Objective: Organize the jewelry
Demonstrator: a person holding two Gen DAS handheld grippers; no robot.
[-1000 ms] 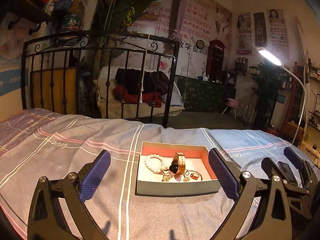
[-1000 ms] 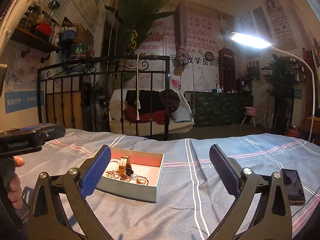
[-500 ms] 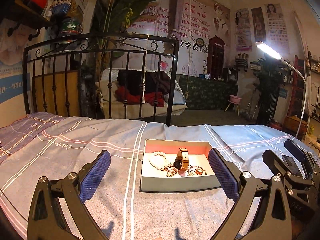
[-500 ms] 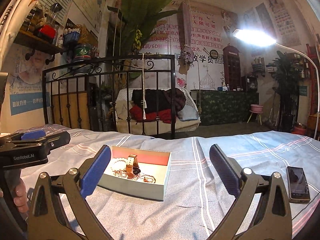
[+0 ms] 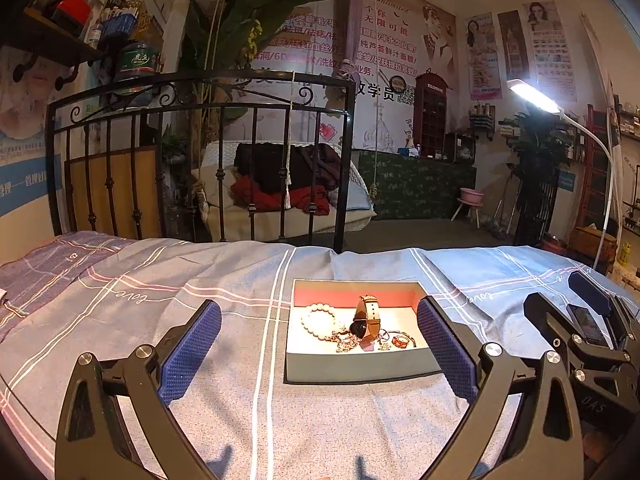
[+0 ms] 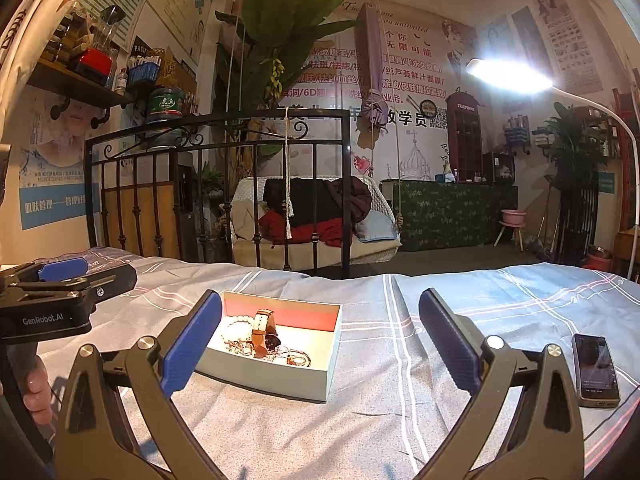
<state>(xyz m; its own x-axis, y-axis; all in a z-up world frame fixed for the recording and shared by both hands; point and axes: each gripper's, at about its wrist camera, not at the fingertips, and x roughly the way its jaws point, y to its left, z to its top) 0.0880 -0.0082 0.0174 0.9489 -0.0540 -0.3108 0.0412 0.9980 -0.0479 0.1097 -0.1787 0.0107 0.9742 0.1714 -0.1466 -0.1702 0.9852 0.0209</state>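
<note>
Left view: left gripper (image 5: 318, 346) spread wide and empty, box (image 5: 360, 370) dead ahead near the bed's (image 5: 120, 320) far edge — watch (image 5: 366, 318) upright inside, strap running away, beads (image 5: 318, 320) left of it. Right view: right gripper (image 6: 320, 346) also gaping, box off its left finger — left looks nearer; only here, a phone (image 6: 595, 370) toward the right edge.

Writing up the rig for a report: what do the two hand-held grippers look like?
Both match: the left hand-held gripper and the right hand-held gripper have black angular frames with silver pivot bolts and blue textured finger pads. The left body reads "GenRobot.AI" in white.
</note>
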